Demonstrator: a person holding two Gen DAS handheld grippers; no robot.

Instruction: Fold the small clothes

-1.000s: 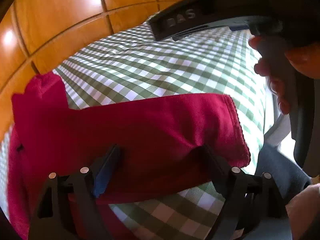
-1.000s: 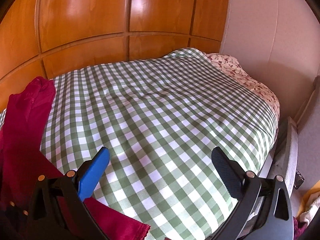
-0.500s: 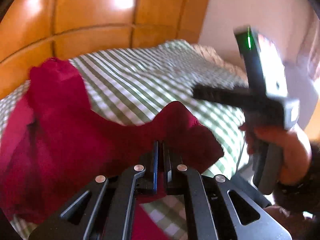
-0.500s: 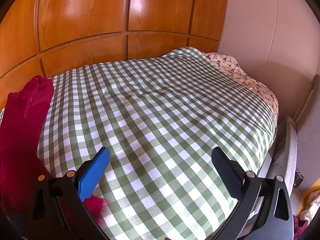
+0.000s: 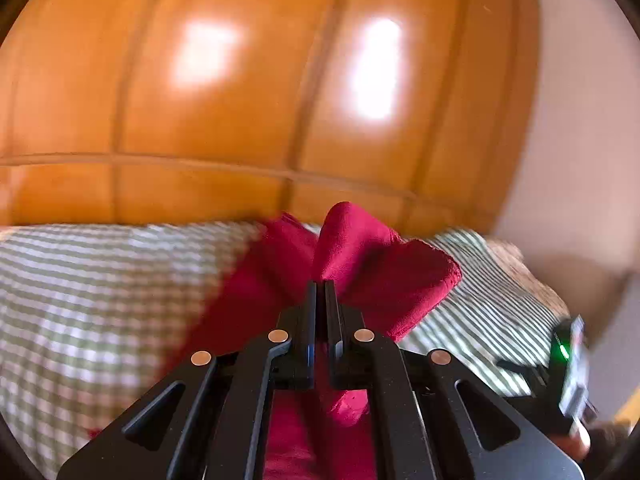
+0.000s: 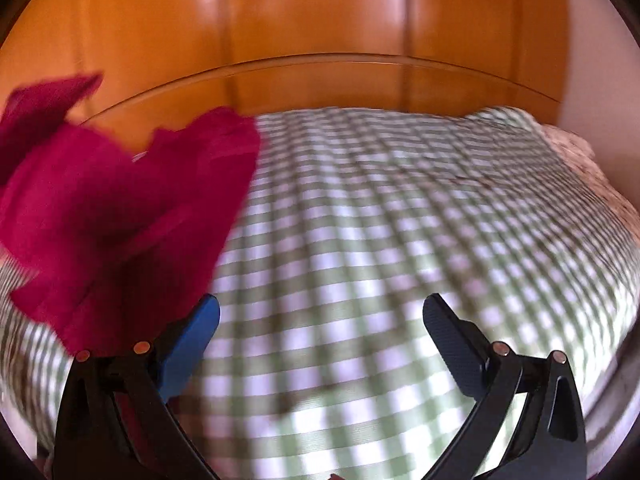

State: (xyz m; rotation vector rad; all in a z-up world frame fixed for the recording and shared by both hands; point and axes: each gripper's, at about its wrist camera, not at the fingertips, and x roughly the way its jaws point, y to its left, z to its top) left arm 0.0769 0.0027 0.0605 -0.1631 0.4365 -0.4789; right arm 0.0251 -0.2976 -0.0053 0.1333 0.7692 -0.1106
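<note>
Left wrist – left gripper now pinching red garment, lifted | right gripper stays spread – empty

Bedroom in a home. Bed with green-and-white checked cover fills the near view; glossy orange wooden panelling behind it on the far side; floral bedding at far right, beside plain pale wall.

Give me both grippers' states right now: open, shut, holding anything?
Left gripper: shut on the red garment, which is raised off the checked bedcover.
Right gripper: open, nothing between its fingers.
</note>
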